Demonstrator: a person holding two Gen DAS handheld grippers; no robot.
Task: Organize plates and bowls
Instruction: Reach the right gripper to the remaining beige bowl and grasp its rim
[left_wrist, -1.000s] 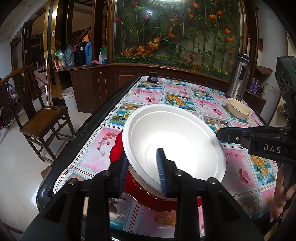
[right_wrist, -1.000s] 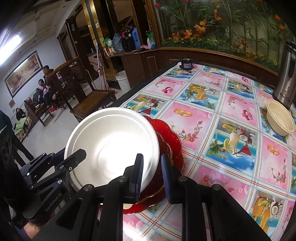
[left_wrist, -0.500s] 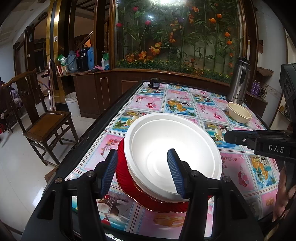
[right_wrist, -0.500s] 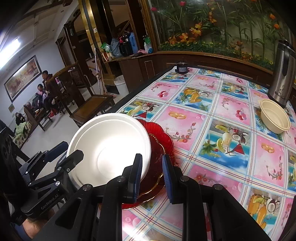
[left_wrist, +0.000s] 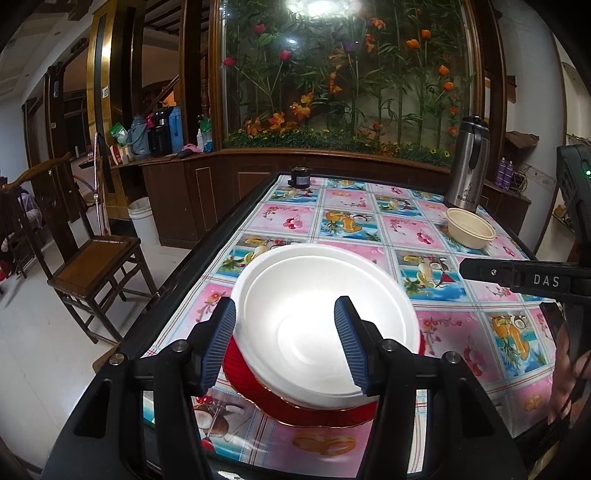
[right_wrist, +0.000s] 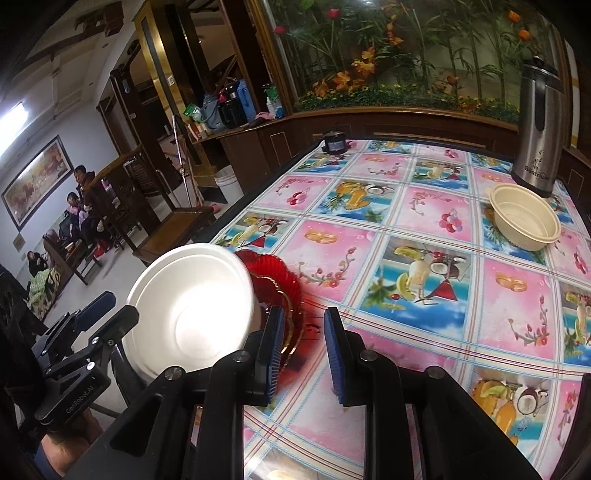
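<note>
1. Since a second ago my left gripper (left_wrist: 284, 341) is opening off the white bowl (left_wrist: 325, 328); its jaws are now standing apart, clear of the rim.
2. I'm seeing the bowl resting on the red plate (left_wrist: 314, 406), lower centre, on the tabletop (left_wrist: 458, 332).
3. My right gripper (right_wrist: 301, 350) is hanging narrowly apart, empty.
4. Stacking looks done; the cream bowl (right_wrist: 524, 218), upper right, is waiting.
5. I'm reading "DAS", "GenRobot.AI", "Bestrium".

A matt white foam bowl (left_wrist: 325, 328) sits in a glossy, ribbed red glass plate (right_wrist: 280, 284) on a shiny printed plastic tablecloth (right_wrist: 424, 258); near the far right corner, a cream plastic bowl (right_wrist: 524, 218) and brushed-steel flask (right_wrist: 537, 129)
</note>
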